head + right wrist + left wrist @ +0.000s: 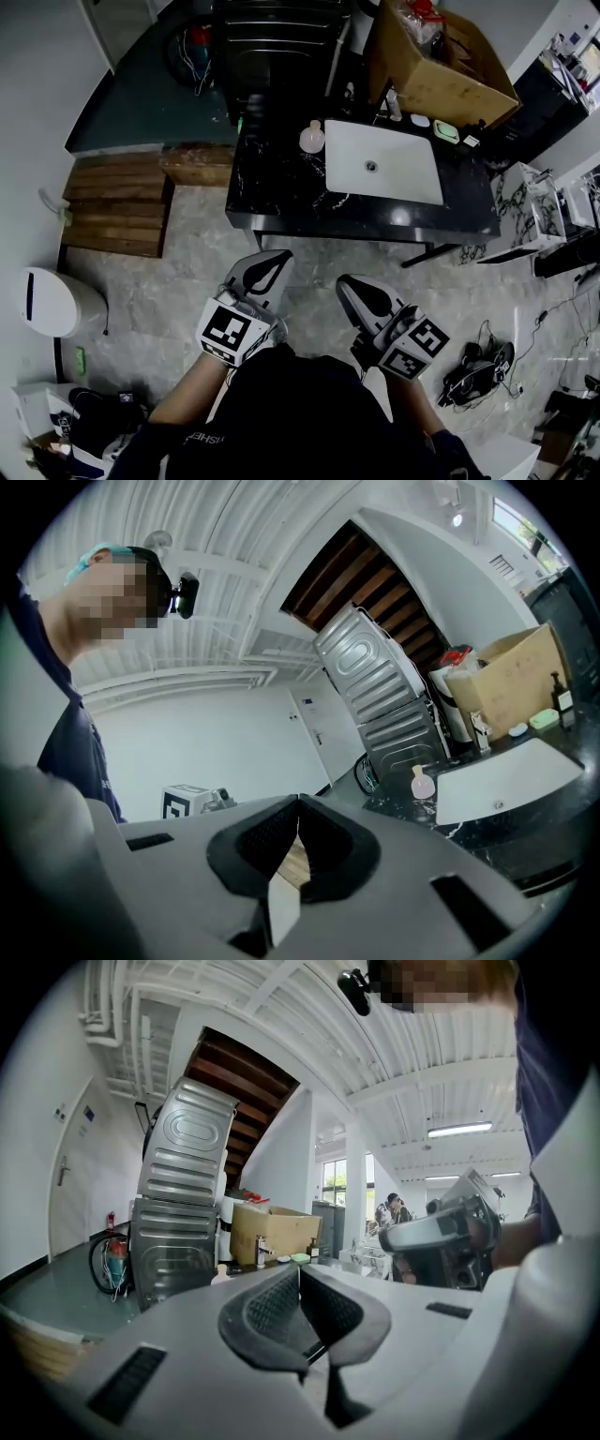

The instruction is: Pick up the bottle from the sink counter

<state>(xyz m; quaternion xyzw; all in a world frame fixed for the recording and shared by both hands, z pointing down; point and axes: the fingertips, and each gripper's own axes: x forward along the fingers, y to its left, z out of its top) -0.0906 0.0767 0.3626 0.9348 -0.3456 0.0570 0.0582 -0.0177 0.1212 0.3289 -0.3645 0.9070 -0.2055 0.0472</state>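
- Barely begun: bottle (311,138) upright on counter (281,192), just left of sink (417,183), untouched.
- Left gripper (270,262) and right gripper (356,289) low by the body, well apart from counter; jaws of each pressed together on nothing.
- Left to do: reach out, spread jaws, close on bottle, lift.
- Bottle: round-bellied, narrow-necked, pale pink; probably smooth and a little slippery.
- Counter: glossy black stone with white veins; sink white, rectangular, smooth.
- Pads: dark, finely ribbed.
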